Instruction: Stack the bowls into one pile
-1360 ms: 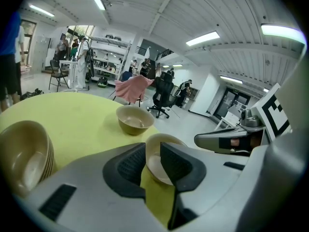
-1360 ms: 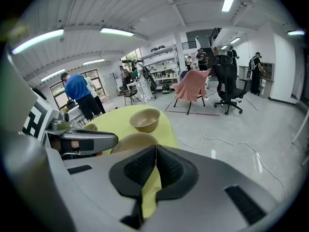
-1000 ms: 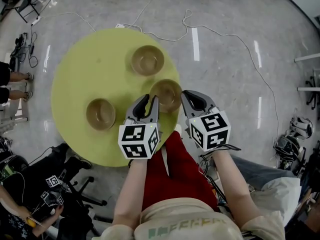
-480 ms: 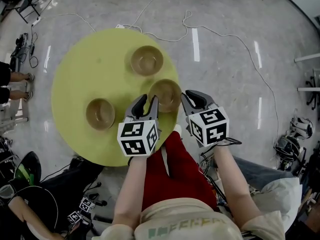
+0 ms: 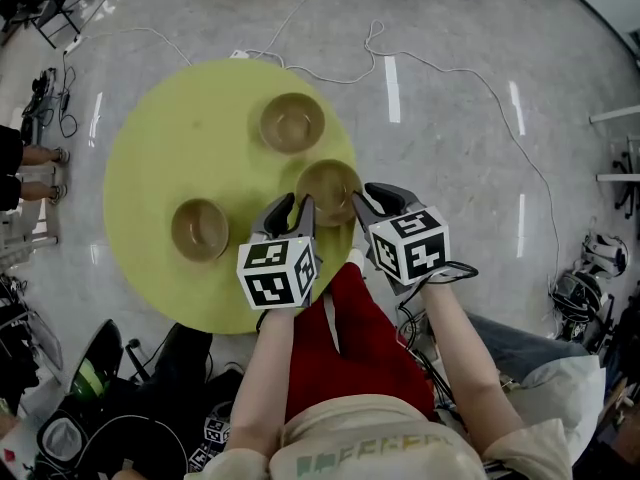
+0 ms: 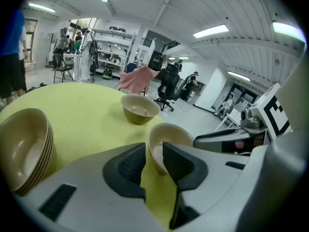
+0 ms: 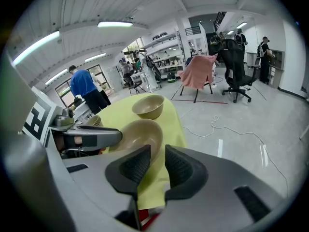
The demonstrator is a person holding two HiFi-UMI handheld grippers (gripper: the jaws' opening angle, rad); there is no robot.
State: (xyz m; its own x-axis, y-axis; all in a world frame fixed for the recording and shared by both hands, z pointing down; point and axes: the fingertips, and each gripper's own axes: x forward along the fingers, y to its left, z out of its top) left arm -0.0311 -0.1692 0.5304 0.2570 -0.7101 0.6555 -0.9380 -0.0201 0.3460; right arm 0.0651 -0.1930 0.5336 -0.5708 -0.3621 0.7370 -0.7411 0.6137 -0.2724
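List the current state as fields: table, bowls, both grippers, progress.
table: round, yellow
far bowl: single, upright
near bowl: single, upright, by the table's edge, just ahead of both grippers
stack: several bowls nested, apart from the other two
left gripper: jaws slightly apart, holding nothing
right gripper: jaws slightly apart, holding nothing
progress: far bowl and near bowl not yet on the stack

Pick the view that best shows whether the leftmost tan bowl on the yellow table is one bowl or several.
Left gripper view: the leftmost tan bowl shows stacked rims, apparently several nested. Head view shows it from above, looking single. Right gripper view shows only a sliver behind the left gripper.
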